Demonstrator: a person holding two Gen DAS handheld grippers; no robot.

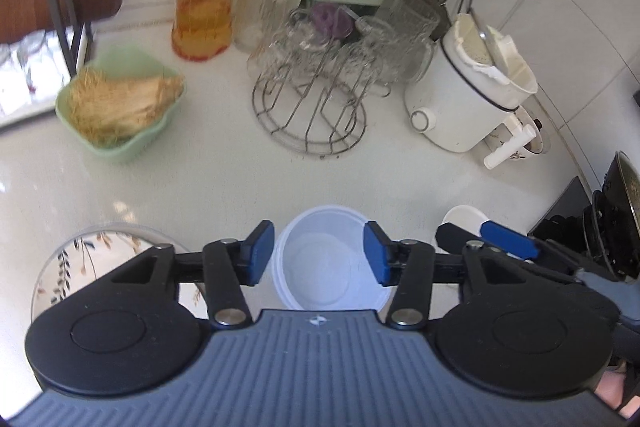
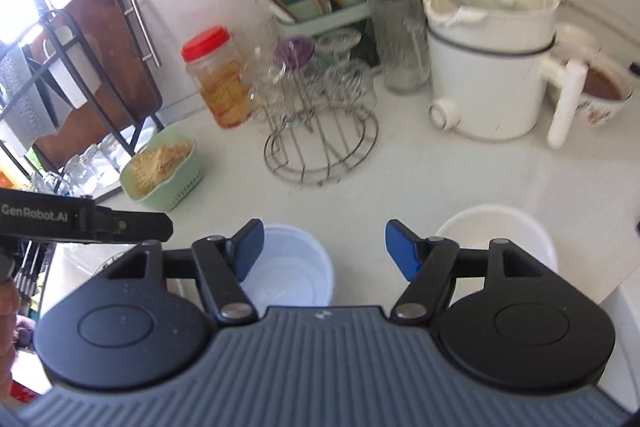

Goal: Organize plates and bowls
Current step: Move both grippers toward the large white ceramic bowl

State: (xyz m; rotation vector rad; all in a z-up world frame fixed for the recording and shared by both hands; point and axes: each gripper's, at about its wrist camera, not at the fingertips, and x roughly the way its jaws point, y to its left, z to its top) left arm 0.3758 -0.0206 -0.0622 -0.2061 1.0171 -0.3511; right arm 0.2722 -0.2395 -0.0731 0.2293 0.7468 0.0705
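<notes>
- The left gripper (image 1: 319, 251) hung over the white counter (image 1: 224, 179) with its blue pads spread apart, gripping nothing; the pale plastic bowl (image 1: 328, 267) sat on the counter below the gap.
- The right gripper (image 2: 324, 249) was likewise spread wide and empty, that same bowl below its left pad and a white bowl (image 2: 500, 231) on the counter to its right.
- A leaf-patterned plate (image 1: 76, 263) lay near, left of the plastic bowl.
- Farther off stood a wire rack (image 1: 308, 115) hung with glasses, a red-lidded jar (image 1: 204, 3), a green basket (image 1: 120, 103) and a white cooker (image 1: 464, 91).
</notes>
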